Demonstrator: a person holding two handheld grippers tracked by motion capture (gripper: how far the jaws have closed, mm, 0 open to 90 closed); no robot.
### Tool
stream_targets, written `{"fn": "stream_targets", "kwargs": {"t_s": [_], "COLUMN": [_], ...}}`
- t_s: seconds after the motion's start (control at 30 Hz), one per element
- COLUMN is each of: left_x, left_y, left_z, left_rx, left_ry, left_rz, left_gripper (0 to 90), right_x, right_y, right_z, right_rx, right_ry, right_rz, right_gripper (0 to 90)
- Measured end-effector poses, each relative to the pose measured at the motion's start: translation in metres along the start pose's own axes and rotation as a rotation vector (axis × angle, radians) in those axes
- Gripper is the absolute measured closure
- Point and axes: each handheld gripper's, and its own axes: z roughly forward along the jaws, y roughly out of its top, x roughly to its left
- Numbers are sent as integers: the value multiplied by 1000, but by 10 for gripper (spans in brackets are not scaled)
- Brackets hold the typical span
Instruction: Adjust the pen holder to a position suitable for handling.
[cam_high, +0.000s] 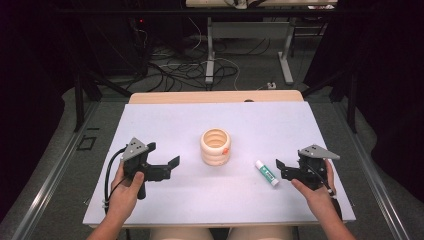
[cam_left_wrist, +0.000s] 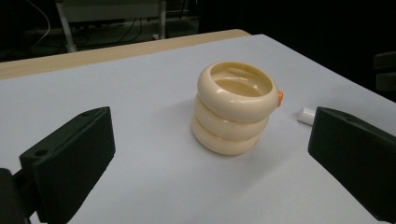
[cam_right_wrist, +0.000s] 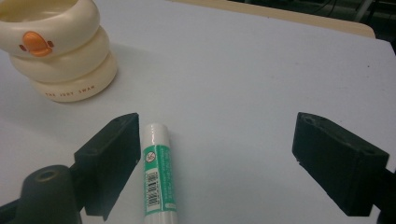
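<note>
Item one: my right gripper (cam_high: 283, 167), jaws wide and gripping nothing; glue stick (cam_right_wrist: 159, 170) lies flat between them, just beside the left-hand jaw.

Item two: my left gripper (cam_high: 171, 165), jaws spread wide, empty.

Item three: cream ringed holder (cam_high: 215, 146), upright mid-table (cam_high: 165, 120), at my left gripper's two o'clock, and my right's ten o'clock.

Green-and-white glue stick (cam_high: 267, 173) lies flat right of upright cream ringed cup (cam_high: 215, 146).
</note>
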Motion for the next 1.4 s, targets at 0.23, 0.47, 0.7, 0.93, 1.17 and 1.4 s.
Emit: {"fn": "stream_targets", "kwargs": {"t_s": [0.23,0.47,0.7,0.93,1.17,1.4], "left_x": [1,5,7,6,7,8], "left_y": [-13,-21,-28,-30,-31,-31], "left_z": [1,-1,-1,-2,-4,-4], "left_rx": [4,-4,0,-1,-3,-8], "left_ry": [14,19,12,9,9,9], "left_rz": [-3,-28,-29,-38,-41,-41], "left_gripper": [15,17,19,21,20,20], "right_x": [-1,-3,0,5,11,15], "right_y": [5,9,15,27,42,54], "right_z": [1,4,9,16,23,29], "right_rx": [39,78,132,182,227,261], "right_ry": [14,18,30,26,34,41], "right_rz": [25,37,4,-40,-79,-83], "right_gripper": [156,187,188,195,227,241]}}
